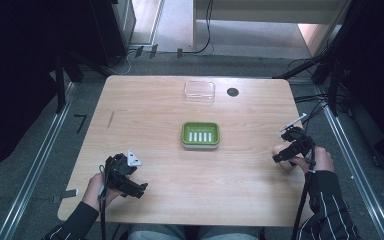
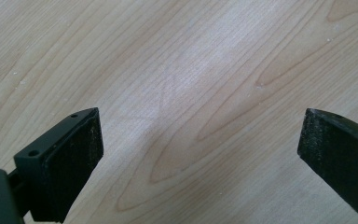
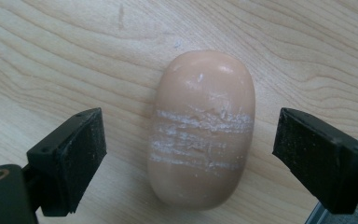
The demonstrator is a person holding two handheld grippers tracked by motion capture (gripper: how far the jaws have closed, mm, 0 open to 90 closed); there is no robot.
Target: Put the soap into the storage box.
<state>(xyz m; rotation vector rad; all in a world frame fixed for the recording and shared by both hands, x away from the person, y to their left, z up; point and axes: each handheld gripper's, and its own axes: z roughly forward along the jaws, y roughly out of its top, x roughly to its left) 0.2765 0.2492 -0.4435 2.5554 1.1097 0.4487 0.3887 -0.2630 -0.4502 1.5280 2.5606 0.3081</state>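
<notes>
The bar of soap [image 3: 200,128] lies flat on the table [image 1: 155,105] near its right edge, and your right gripper view shows white scrape stripes across it, which the high view cannot give. The high view shows the green soap dish [image 1: 200,135] at the table's middle, nothing inside, and a clear lid [image 1: 199,92] behind it. Your right gripper [image 3: 189,154] is spread wide around the soap, pads not touching it. Your left gripper [image 2: 200,154] is spread too, over bare wood.
</notes>
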